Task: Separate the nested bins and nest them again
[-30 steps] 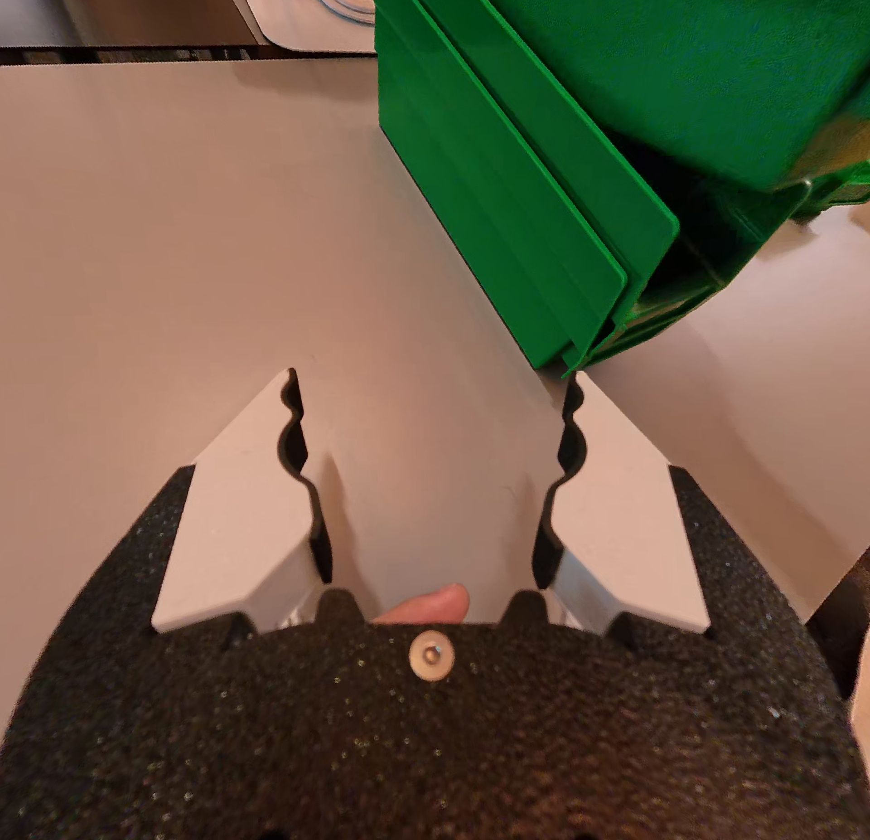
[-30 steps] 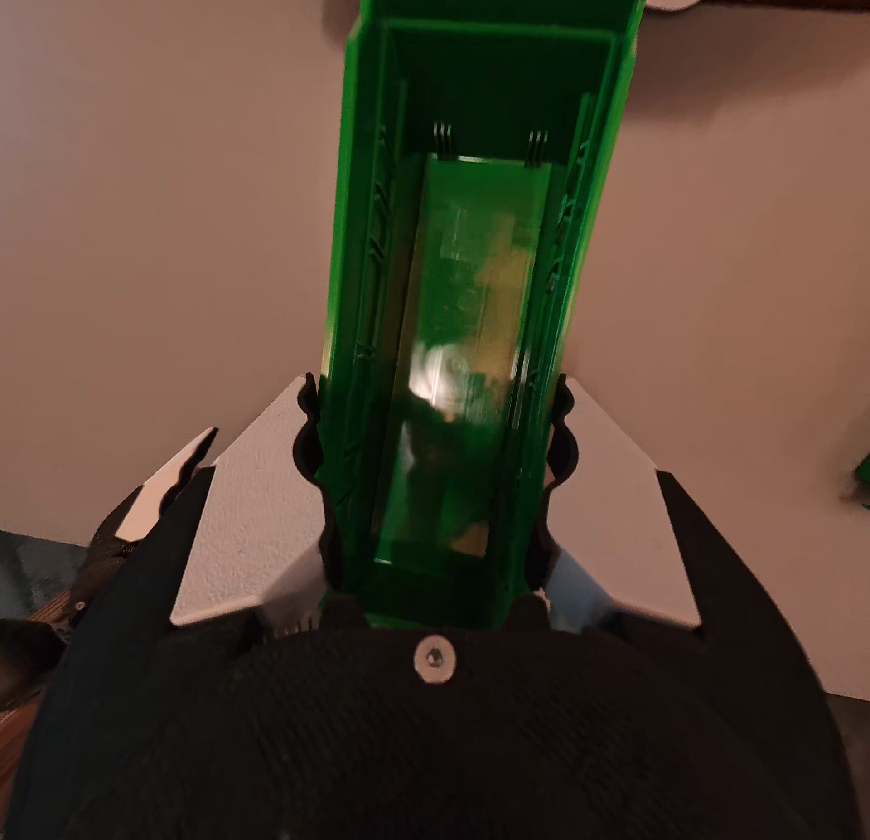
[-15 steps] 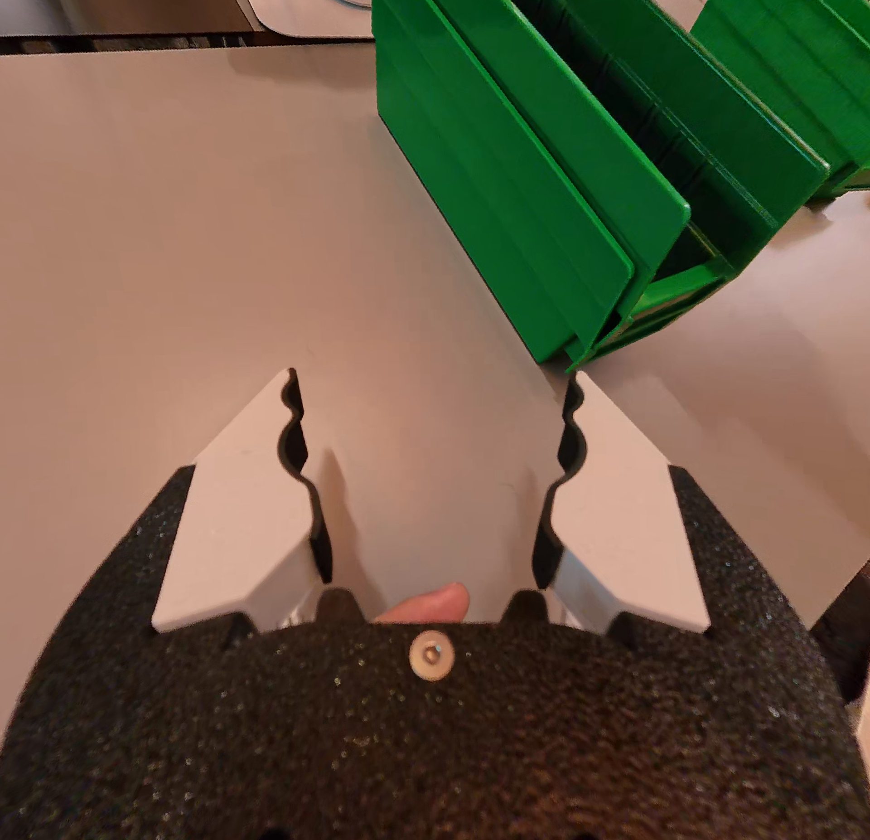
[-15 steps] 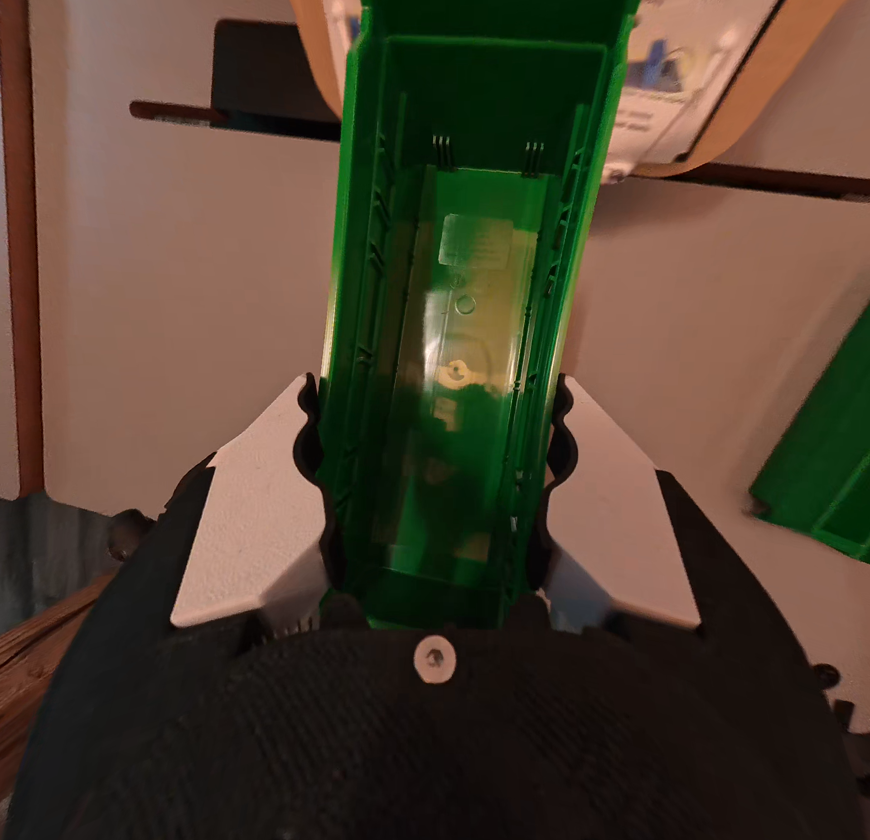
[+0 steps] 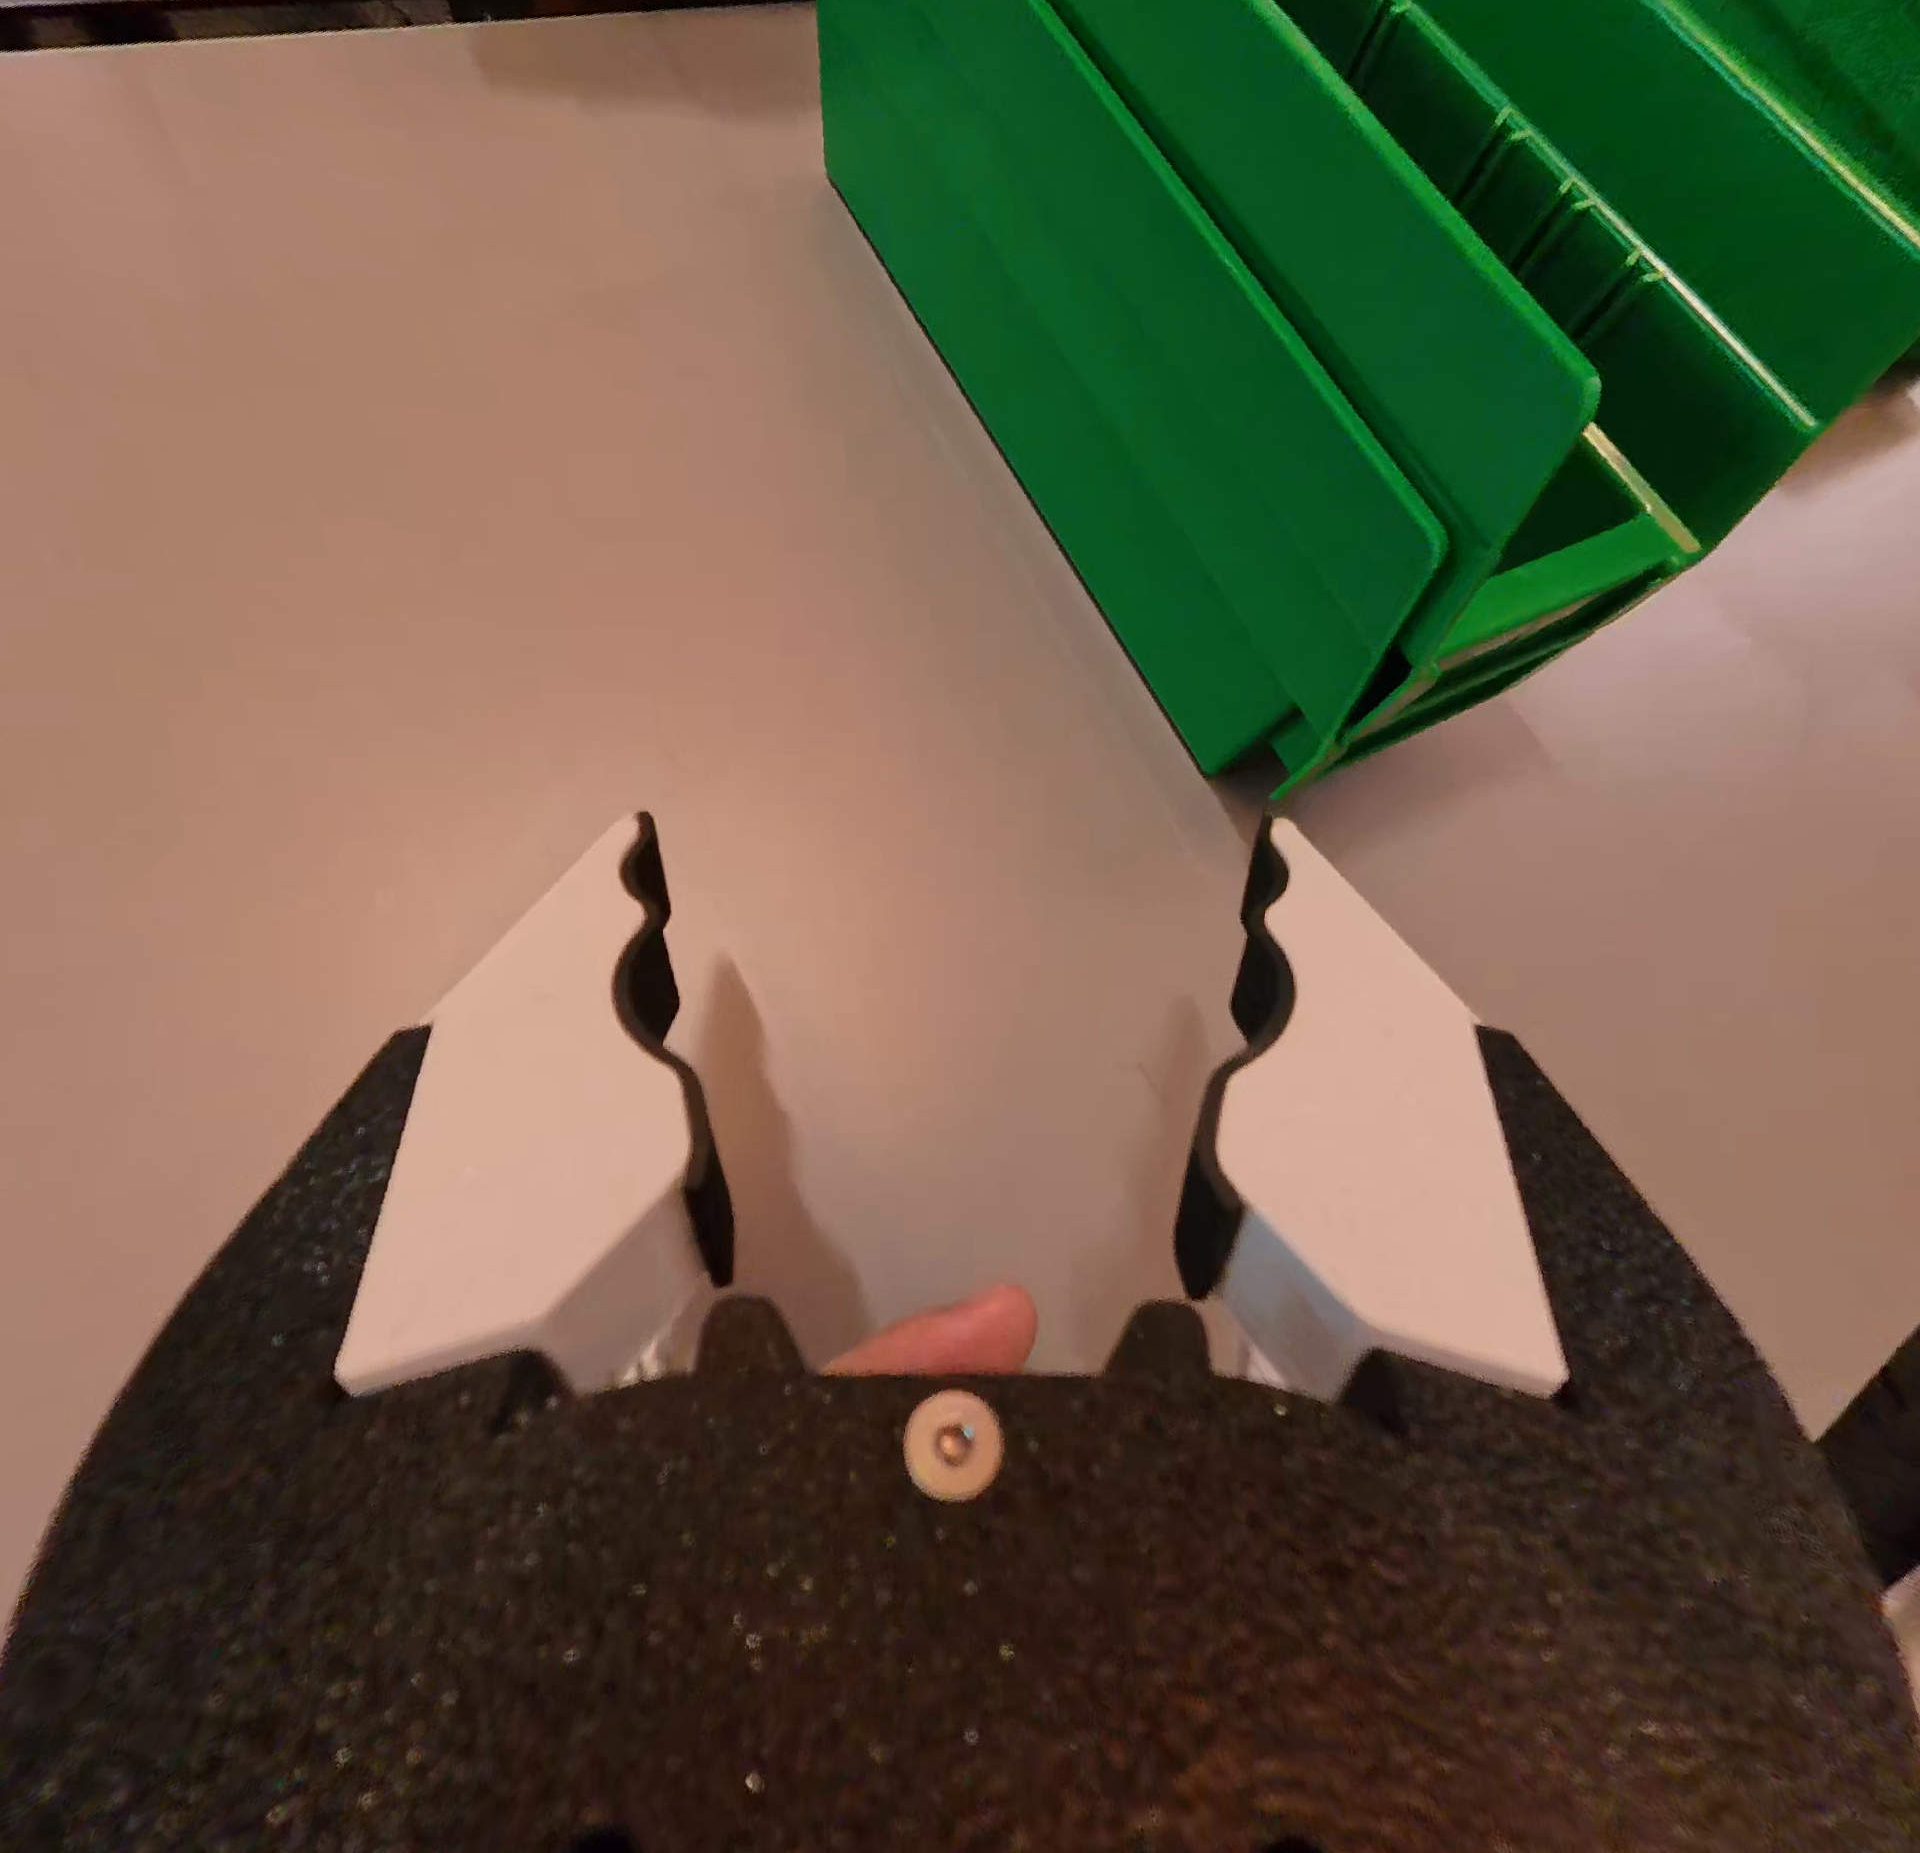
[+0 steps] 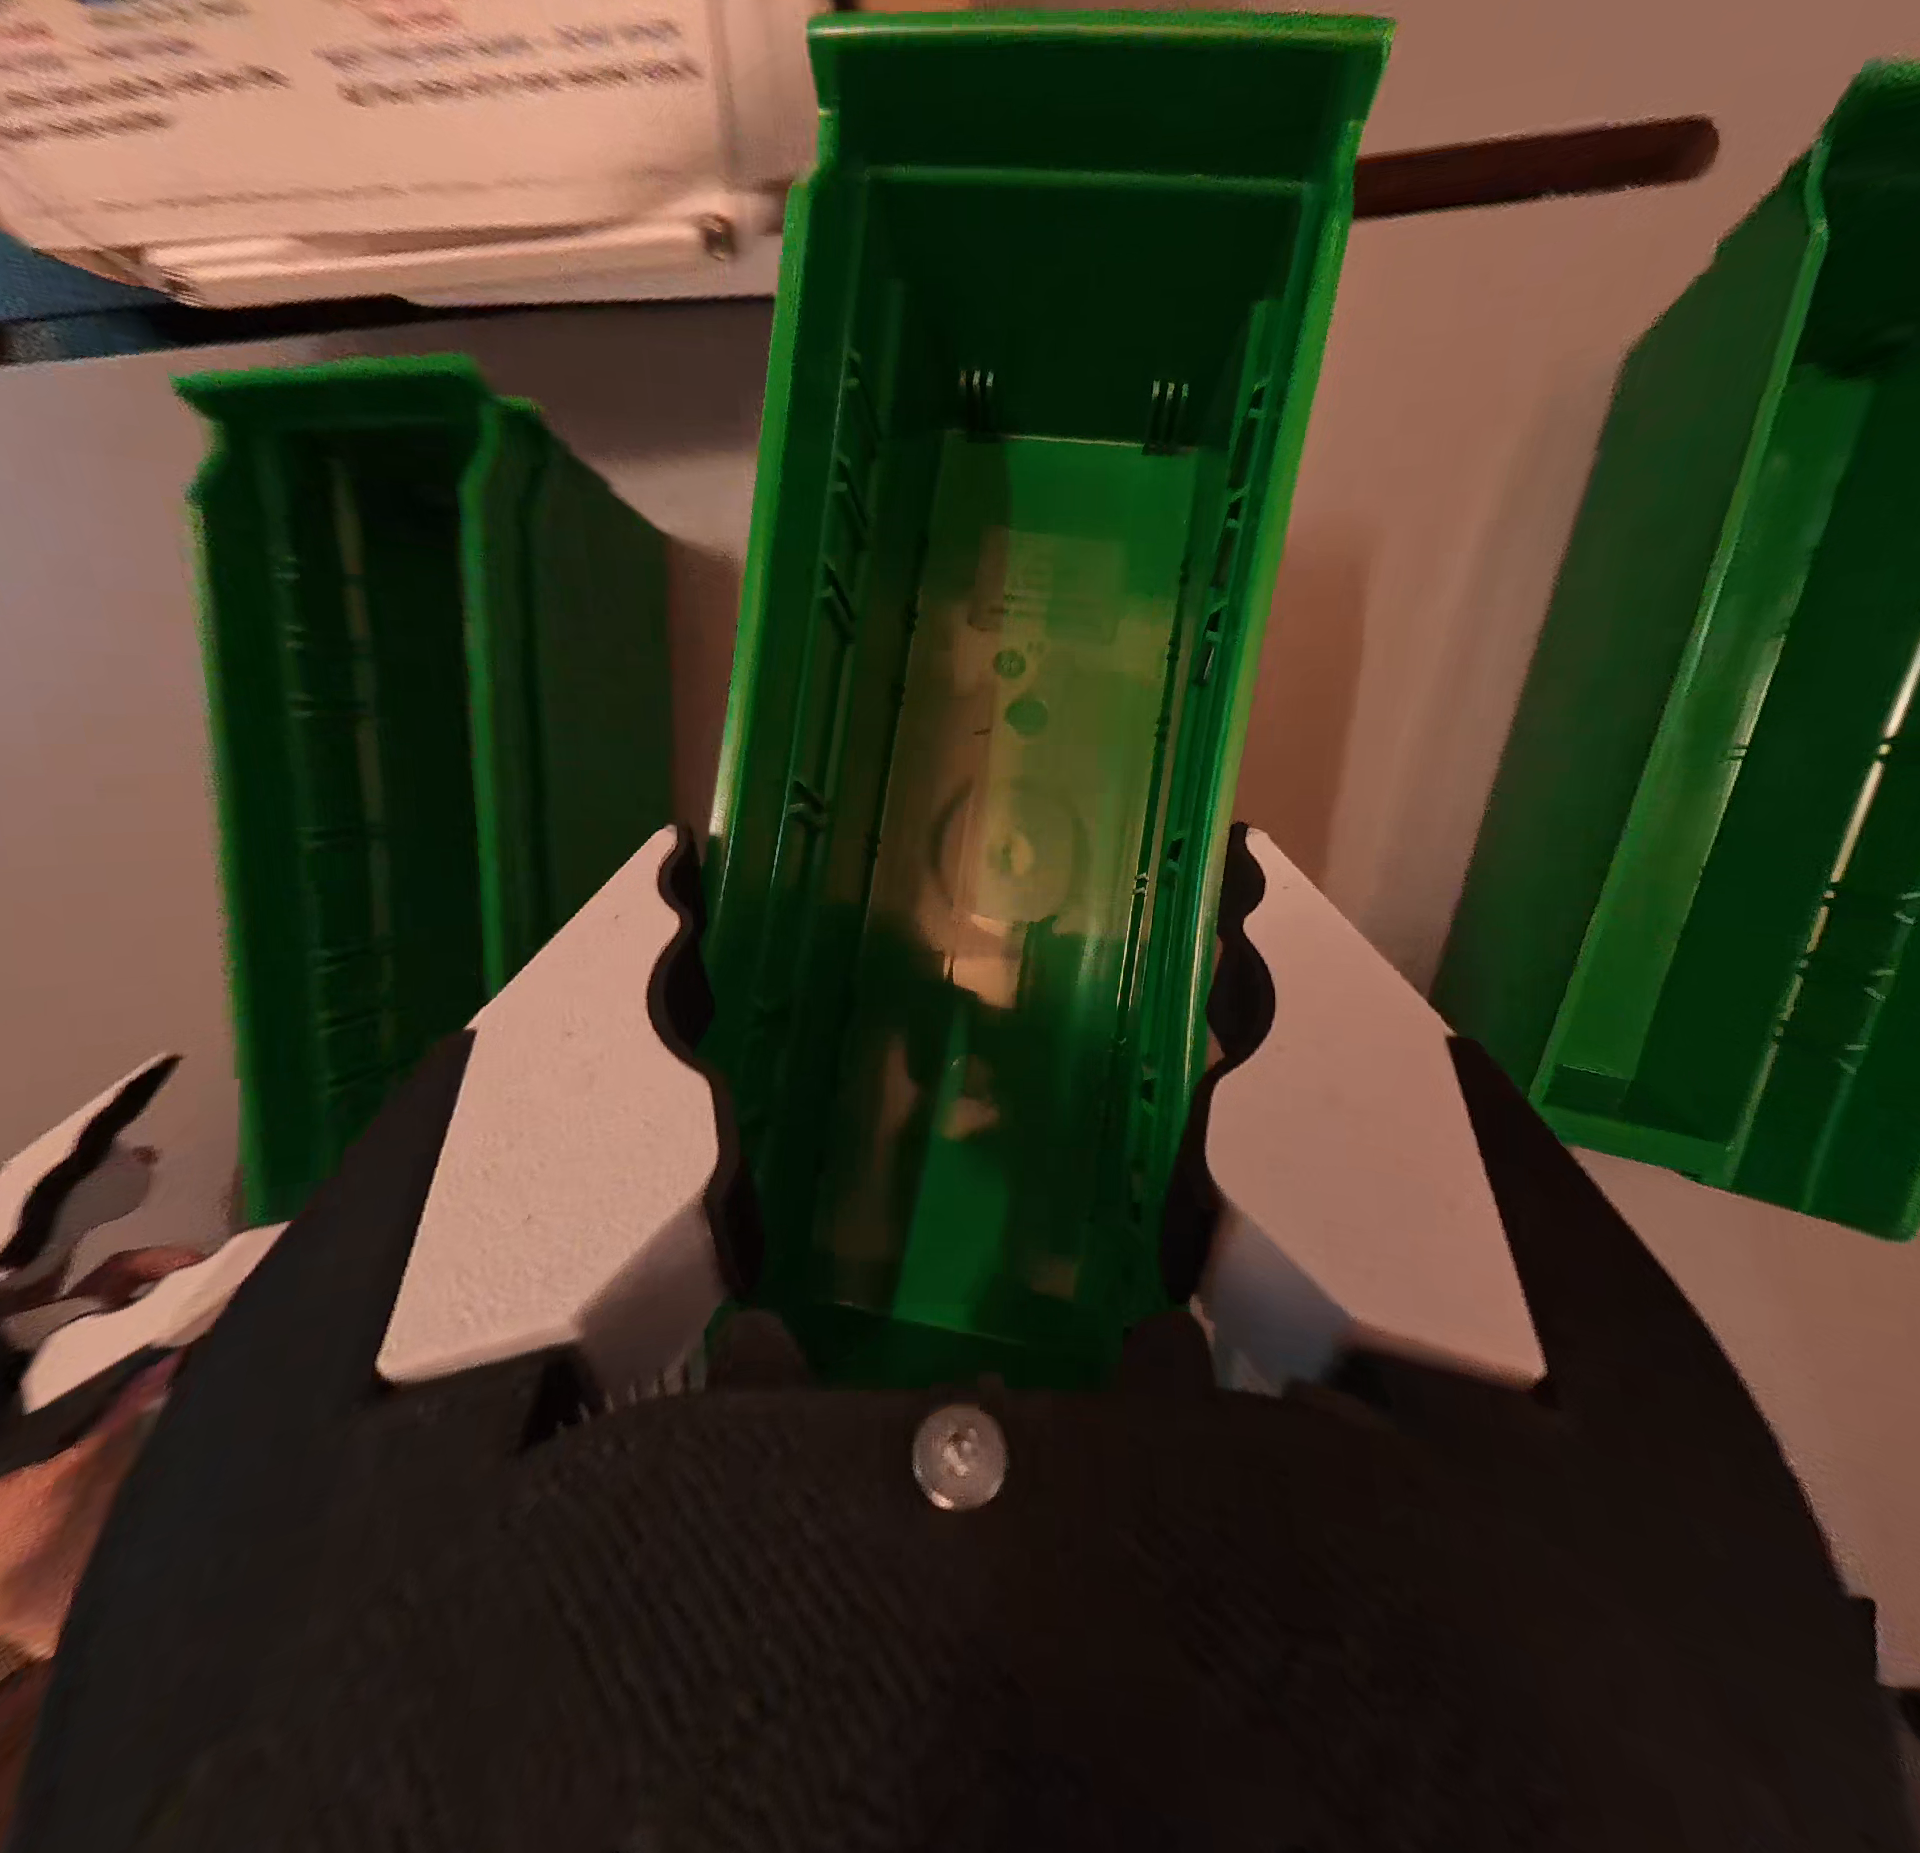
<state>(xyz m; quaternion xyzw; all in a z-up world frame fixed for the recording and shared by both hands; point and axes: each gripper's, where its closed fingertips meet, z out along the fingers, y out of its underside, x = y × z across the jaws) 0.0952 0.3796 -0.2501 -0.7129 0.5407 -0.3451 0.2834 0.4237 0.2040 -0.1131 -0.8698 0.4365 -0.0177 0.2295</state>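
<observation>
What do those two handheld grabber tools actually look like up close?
Both look alike. The left gripper and the right gripper each have a rough, grainy black body shaped like a wide crescent, with a small silver screw in the middle. Two pale grey wedge-shaped fingers stick forward, lined with wavy black rubber pads. No cables or sleeves show.

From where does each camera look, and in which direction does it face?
Left wrist view: sits on the open left gripper, faces down at the table and nested bins; a fingertip shows.
Right wrist view: sits on the right gripper, jaws clamping a green bin.
Shared: the nested bins, the left gripper.
</observation>
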